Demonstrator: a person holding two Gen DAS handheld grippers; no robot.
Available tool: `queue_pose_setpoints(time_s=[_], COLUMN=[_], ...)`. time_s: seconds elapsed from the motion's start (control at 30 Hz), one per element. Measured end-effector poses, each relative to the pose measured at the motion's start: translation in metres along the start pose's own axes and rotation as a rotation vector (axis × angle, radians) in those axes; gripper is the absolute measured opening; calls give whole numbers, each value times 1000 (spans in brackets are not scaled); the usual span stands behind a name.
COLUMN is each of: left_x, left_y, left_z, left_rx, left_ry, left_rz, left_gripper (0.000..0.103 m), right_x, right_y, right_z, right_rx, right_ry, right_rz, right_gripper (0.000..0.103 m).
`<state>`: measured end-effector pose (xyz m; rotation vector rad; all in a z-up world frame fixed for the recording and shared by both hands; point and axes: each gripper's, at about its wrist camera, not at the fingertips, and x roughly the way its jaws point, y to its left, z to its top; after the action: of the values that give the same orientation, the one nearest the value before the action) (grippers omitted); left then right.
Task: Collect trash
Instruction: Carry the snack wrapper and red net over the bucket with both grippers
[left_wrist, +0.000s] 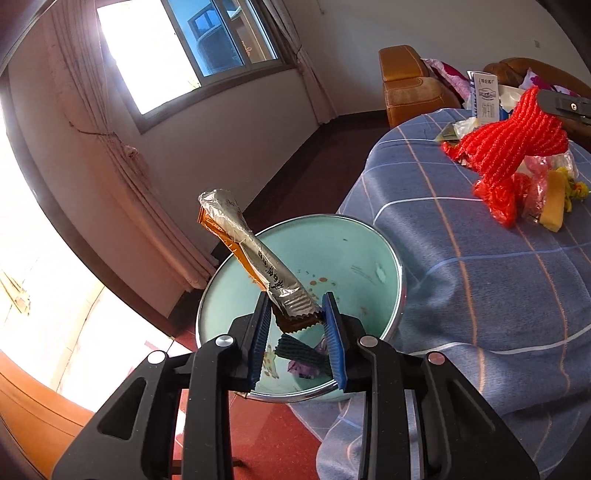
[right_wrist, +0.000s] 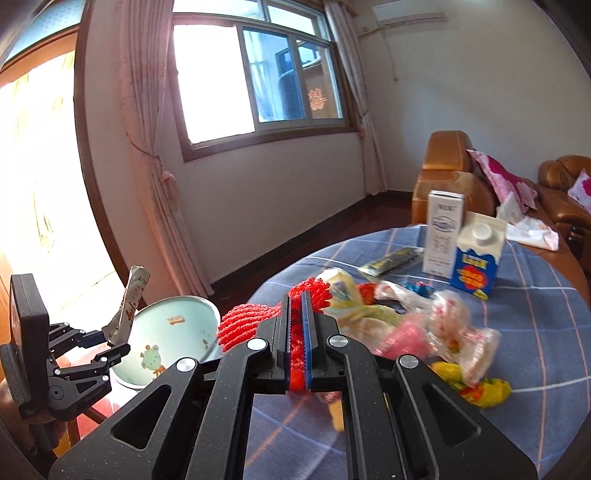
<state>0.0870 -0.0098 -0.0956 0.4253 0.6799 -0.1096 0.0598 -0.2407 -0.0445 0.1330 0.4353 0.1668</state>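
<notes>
My left gripper (left_wrist: 295, 310) is shut on the lower end of a long silver and orange snack wrapper (left_wrist: 243, 243), which sticks up over the open teal bin (left_wrist: 399, 266). A dark green wrapper (left_wrist: 299, 350) and a purple one (left_wrist: 303, 369) lie in the bin. My right gripper (right_wrist: 295, 299) is shut on a red foam net (right_wrist: 243, 321), lifted above the table near its left edge. In the right wrist view the left gripper (right_wrist: 112, 339) holds the wrapper (right_wrist: 129, 306) beside the bin (right_wrist: 173, 325). The net (left_wrist: 509, 136) also shows at the upper right of the left wrist view.
The round table has a blue checked cloth (right_wrist: 535, 332). On it stand a white carton (right_wrist: 443, 236) and a blue carton (right_wrist: 478, 254), with a dark wrapper (right_wrist: 391, 262), crumpled plastic bags (right_wrist: 443, 325) and a yellow wrapper (right_wrist: 487, 391). Brown sofas (right_wrist: 447, 173) stand behind.
</notes>
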Motion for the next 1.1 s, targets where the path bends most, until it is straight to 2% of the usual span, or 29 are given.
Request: queue_pose_setpoints(time_s=[0.4,0.8,1.1], left_x=[12,21,21], left_y=[26,48,54], left_z=[-12,-15,-14], left_rx=[36,13,-6], left_ry=[32,40,41], left_rz=[51,98,96], left_gripper=[29,29,29], right_x=[44,90,110], right_y=[42,71,93], right_z=[17,13,8], right_rx=[-74,-131,-179], right_ry=[28,84,113], right_rz=[55,79,95], right_gripper=[6,6,6])
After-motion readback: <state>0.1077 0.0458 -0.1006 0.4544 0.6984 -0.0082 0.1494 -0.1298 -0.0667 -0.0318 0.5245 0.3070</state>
